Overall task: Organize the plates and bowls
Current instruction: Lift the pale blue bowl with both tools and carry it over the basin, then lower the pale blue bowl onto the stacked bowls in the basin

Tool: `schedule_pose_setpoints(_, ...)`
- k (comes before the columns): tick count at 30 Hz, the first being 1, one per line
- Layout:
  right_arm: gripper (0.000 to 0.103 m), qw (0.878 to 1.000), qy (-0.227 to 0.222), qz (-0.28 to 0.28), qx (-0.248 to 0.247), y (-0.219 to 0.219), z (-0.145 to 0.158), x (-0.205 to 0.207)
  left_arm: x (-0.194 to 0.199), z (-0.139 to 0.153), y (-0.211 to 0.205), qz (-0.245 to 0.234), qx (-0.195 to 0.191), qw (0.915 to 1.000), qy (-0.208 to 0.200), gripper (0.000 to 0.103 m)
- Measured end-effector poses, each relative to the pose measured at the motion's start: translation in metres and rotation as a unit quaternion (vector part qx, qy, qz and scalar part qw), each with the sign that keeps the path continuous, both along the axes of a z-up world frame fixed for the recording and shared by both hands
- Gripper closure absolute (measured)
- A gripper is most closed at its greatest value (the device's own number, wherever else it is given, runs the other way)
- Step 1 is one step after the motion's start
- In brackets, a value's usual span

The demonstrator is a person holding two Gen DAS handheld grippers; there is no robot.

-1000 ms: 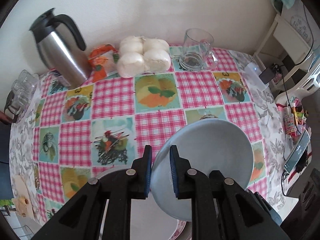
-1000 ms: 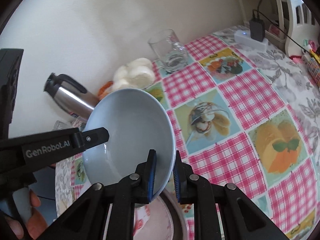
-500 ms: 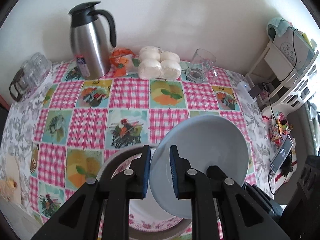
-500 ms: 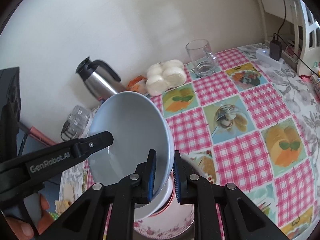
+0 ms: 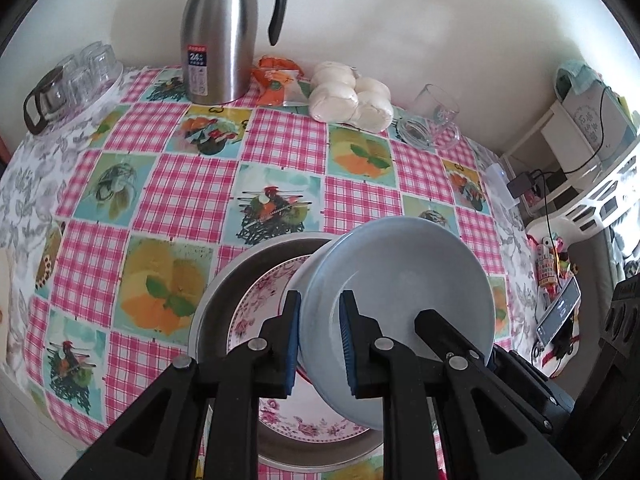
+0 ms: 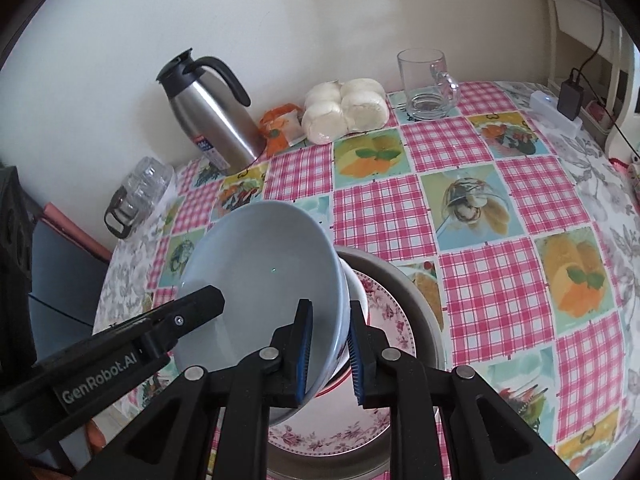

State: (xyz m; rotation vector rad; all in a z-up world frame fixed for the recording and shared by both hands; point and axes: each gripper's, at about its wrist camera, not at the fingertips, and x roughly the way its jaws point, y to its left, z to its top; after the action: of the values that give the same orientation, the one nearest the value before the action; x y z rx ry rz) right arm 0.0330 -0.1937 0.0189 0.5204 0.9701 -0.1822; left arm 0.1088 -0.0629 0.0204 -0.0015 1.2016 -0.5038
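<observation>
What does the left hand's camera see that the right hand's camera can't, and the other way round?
Only the left wrist view shows the phone off the table's right side. Only the right wrist view shows the bowl-picture square on the tablecloth. Both show the blue bowl, gripped at opposite rims by the left gripper and right gripper, above the flowered plate, plus the steel jug, buns and glass mug.

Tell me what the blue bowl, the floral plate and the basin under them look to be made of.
Blue bowl: likely glazed ceramic; smooth, glossy, uniform pale blue.
Floral plate: probably glazed ceramic or melamine; white with printed pink roses, slight sheen.
Basin: looks like metal, possibly stainless steel; dull grey brushed wall.
</observation>
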Motion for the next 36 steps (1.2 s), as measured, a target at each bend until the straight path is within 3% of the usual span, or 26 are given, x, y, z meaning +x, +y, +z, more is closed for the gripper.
schedule_pose_setpoints(10,0.082,0.999,0.008,0.017,-0.035,0.010,0.000,0.008,0.001,-0.004,0.009,0.013,-0.024,0.9996,-0.002,0.085)
schedule_pose_setpoints(14,0.066,0.999,-0.005,0.020,-0.039,0.011,0.006,0.007,0.000,-0.001,0.012,0.018,-0.027,0.9994,-0.011,0.085)
schedule_pose_setpoints(17,0.059,0.998,-0.005,0.016,-0.060,0.012,0.010,0.005,-0.001,0.000,0.013,0.017,-0.026,0.9994,-0.016,0.085)
schedule_pose_setpoints(30,0.051,0.998,-0.017,-0.005,-0.062,-0.001,0.016,-0.003,-0.010,0.005,0.028,0.032,-0.040,0.9981,-0.036,0.085)
schedule_pose_setpoints(33,0.040,0.997,-0.026,-0.007,-0.067,0.001,0.019,-0.012,-0.018,0.009,0.033,0.031,-0.042,0.9975,-0.048,0.080)
schedule_pose_setpoints(35,0.033,0.997,-0.032,-0.008,-0.070,0.004,0.020,-0.018,-0.023,0.010,0.039,0.039,-0.039,0.9970,-0.055,0.067)
schedule_pose_setpoints(36,0.031,0.997,-0.034,-0.007,-0.072,0.006,0.020,-0.021,-0.026,0.011,0.043,0.043,-0.036,0.9966,-0.061,0.051)
